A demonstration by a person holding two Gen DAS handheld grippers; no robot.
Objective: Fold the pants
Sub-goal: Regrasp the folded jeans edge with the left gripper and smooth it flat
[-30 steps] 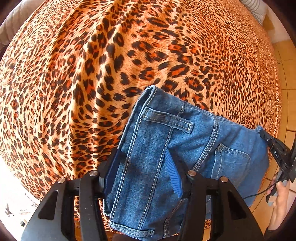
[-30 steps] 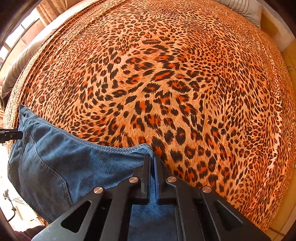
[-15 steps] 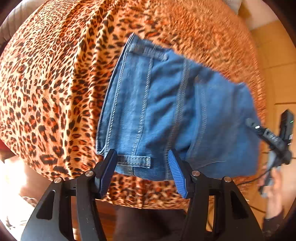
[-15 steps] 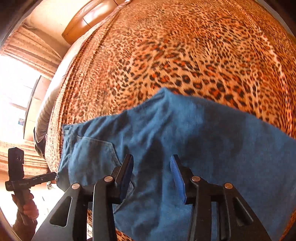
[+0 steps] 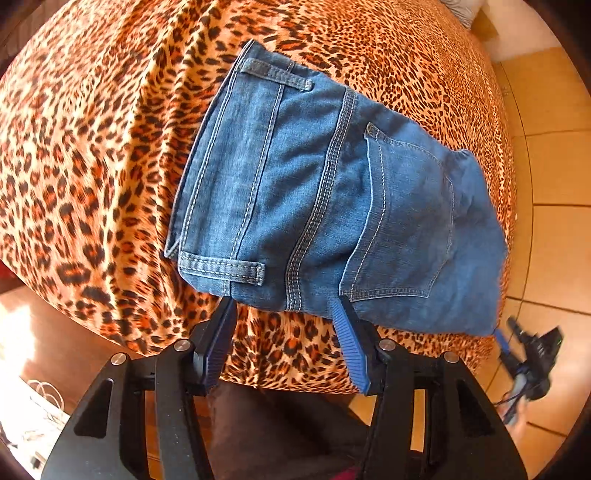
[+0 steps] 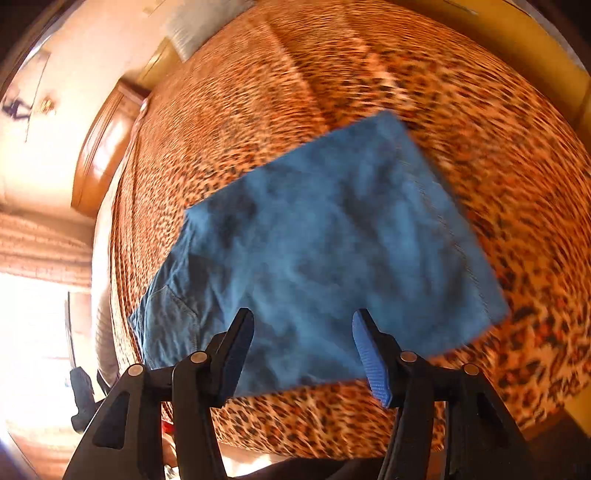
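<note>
The blue denim pants lie folded into a compact rectangle on the leopard-print bed cover, waistband and back pocket facing up. My left gripper is open and empty, just off the near edge of the pants. In the right wrist view the pants appear blurred, flat on the cover. My right gripper is open and empty, above the near edge of the pants. The right gripper also shows in the left wrist view, off the bed over the floor.
The bed's near edge runs just in front of both grippers. Tiled floor lies to the right of the bed. A grey pillow and a wooden headboard sit at the far end. A bright window is at the left.
Both grippers have let go of the pants and pulled back toward the bed's edge. The folded pants now rest on the cover. The right wrist view has swung and blurred.
</note>
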